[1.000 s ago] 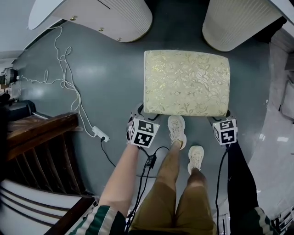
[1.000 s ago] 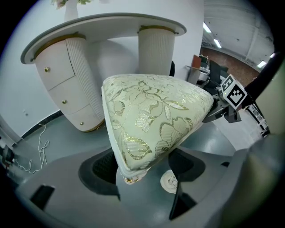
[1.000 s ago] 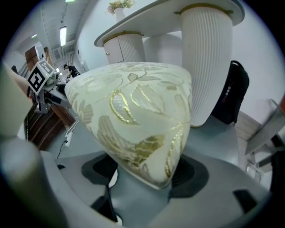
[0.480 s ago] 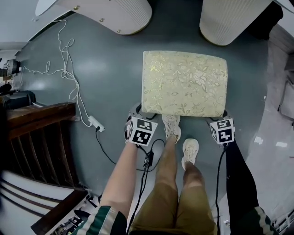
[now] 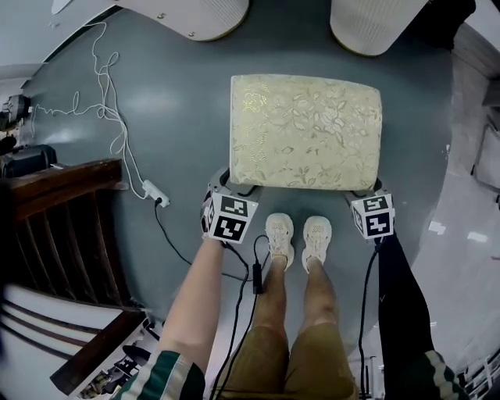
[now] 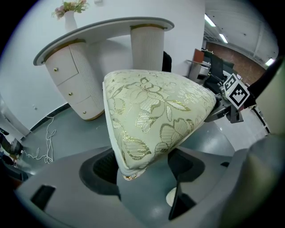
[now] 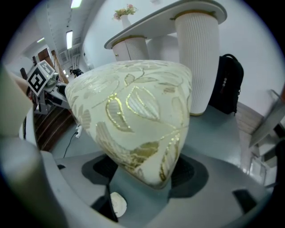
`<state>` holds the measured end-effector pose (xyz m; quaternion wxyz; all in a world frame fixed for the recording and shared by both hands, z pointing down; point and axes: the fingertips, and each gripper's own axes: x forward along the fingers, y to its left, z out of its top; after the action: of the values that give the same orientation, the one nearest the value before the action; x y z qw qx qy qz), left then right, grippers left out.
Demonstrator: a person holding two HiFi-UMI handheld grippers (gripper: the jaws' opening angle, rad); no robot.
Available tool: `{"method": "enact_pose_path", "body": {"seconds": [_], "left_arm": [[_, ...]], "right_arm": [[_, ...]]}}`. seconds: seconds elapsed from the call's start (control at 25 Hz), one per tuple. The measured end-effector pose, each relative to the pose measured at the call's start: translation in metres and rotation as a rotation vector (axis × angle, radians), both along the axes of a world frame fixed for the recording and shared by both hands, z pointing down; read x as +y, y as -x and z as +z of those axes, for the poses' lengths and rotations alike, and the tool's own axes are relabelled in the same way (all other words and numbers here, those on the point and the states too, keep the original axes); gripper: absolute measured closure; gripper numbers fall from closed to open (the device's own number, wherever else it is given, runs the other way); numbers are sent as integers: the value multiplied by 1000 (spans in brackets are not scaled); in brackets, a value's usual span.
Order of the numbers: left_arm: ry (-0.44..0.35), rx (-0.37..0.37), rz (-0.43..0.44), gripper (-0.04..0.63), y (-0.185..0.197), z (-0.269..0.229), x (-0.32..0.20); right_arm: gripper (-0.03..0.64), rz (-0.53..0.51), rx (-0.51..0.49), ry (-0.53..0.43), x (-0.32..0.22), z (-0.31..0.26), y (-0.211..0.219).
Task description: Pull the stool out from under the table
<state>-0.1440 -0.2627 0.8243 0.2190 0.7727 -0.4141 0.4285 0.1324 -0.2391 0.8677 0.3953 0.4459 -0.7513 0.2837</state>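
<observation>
One stool [image 5: 305, 131], two tools: left tool [image 5: 225, 191] and right tool [image 5: 369, 197] each clamp a near corner, jaws wide around the padding. Rectangular cream cushion, gold floral weave, on the grey floor [image 5: 172, 117], clear of two ribbed pedestals [image 5: 195, 12].

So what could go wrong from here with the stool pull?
The left claw and right claw each pinch only a padded corner of the stool, so it could slip free. The person's shoes stand just behind its near edge; pulling it back may hit them.
</observation>
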Motion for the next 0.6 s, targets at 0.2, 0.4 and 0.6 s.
{"method": "enact_pose_path", "body": {"seconds": [0.2, 0.4, 0.6], "left_arm": [[-17, -3, 13, 253, -2, -4, -6], [6, -3, 2, 253, -1, 2, -1], [27, 13, -14, 255, -3, 11, 5]], "right_arm": [[262, 16, -2, 12, 1, 3, 0], [262, 10, 3, 24, 4, 6, 0], [262, -11, 21, 23, 2, 7, -3]]}}
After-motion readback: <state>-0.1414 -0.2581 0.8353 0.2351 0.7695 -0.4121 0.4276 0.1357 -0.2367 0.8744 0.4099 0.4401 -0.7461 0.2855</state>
